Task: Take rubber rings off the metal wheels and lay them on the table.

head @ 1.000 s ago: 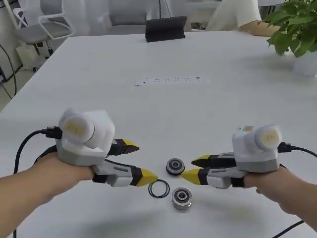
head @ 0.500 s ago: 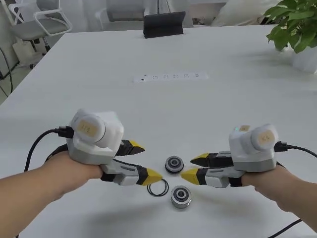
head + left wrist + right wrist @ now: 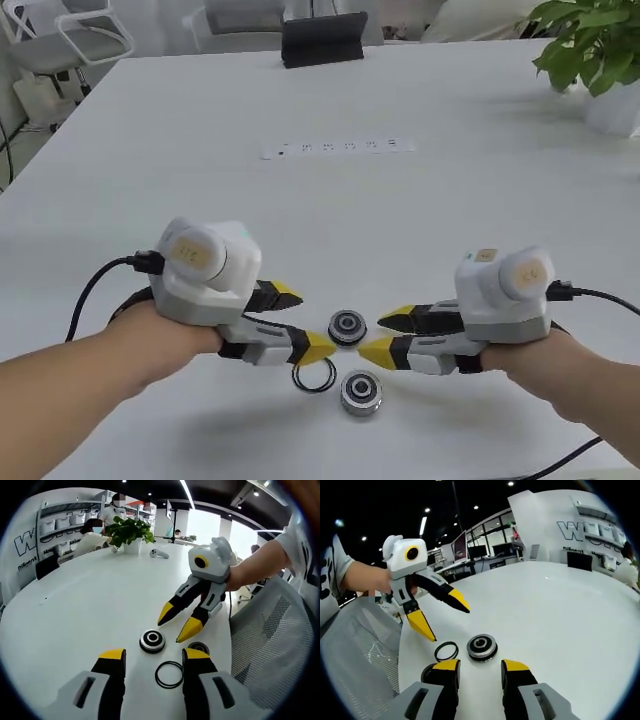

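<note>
Two small metal wheels lie on the white table. The far wheel [image 3: 347, 326] [image 3: 152, 641] [image 3: 482, 647] has a dark rim and sits between the two grippers' tips. The near wheel [image 3: 361, 392] shows a shiny rim; a jaw partly hides it in both gripper views. Beside it a loose black rubber ring [image 3: 314, 375] [image 3: 169, 674] [image 3: 446, 651] lies flat. My left gripper [image 3: 303, 320] [image 3: 154, 656] is open just left of the far wheel, its near jaw over the ring. Facing it from the right, my right gripper [image 3: 375, 336] [image 3: 481, 666] is open and holds nothing.
A power strip [image 3: 337, 148] lies flat mid-table. A dark stand [image 3: 322, 40] is at the far edge and a potted plant [image 3: 590, 50] at the far right. Cables trail from both grippers toward me. An office chair [image 3: 70, 35] stands beyond the far left corner.
Both grippers have closed in on the wheels from either side, the left one sliding right over the loose ring. The wheels and ring have stayed put; the head camera has tilted.
</note>
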Demonstrator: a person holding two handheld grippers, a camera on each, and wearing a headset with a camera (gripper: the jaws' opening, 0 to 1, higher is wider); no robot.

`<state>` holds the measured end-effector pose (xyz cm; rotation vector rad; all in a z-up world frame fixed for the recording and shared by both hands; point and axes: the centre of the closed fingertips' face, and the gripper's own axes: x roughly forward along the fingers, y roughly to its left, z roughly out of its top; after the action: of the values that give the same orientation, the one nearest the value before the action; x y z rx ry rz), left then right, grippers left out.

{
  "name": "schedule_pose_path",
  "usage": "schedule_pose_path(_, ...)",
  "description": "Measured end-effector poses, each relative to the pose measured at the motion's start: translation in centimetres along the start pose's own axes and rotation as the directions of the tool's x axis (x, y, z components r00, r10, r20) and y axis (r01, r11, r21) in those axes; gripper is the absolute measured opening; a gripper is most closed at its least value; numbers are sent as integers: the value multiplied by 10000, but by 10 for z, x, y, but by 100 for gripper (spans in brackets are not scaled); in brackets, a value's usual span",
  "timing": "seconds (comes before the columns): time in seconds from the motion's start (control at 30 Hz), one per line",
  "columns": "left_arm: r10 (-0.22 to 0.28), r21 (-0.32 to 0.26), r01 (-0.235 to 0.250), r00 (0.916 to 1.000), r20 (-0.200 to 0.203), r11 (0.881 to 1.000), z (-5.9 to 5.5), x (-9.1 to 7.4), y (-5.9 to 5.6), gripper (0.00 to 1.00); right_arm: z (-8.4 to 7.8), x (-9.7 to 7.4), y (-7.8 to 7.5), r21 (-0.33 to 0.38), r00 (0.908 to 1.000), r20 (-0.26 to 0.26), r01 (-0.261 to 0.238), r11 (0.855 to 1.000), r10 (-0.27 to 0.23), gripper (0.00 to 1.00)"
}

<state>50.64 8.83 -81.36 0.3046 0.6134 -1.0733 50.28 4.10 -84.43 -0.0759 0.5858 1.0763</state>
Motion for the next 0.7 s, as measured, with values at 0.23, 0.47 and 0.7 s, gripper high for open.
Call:
schedule_pose_path(0.23, -133, -48, 133, 9999, -49, 9999, -1, 8, -3, 39, -1, 0, 0, -29, 10000, -13, -27, 10000, 27, 31)
schedule_pose_path(0.47, -207, -20, 206, 9998, -76, 9998, 0, 14, -5, 37, -2, 0, -1, -67, 10000, -39, -50, 10000, 50, 31)
schedule_pose_path(0.7, -307, -41, 307, 9995, -37, 9995, 3, 21, -6, 33, -2, 0, 0, -59, 10000, -18, -66, 10000, 66, 30)
